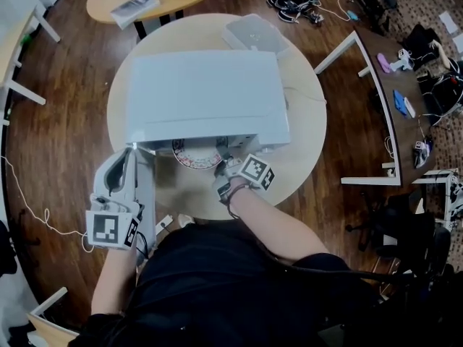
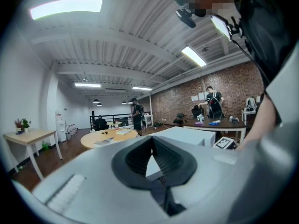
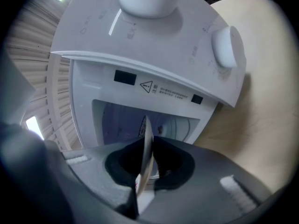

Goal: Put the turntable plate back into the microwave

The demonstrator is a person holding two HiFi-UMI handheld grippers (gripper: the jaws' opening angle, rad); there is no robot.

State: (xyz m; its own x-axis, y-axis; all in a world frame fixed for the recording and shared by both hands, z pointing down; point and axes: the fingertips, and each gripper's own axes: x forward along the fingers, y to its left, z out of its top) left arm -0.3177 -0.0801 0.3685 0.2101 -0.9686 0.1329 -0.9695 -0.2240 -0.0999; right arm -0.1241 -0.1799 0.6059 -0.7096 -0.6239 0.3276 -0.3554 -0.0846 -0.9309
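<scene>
Your right tongs are pinching the turntable plate by its rim, edge-on between the pads. The plate's far side is at the mouth of the microwave, dead ahead of those tongs. Left tongs: tips pressed together, just left of the open door.
</scene>
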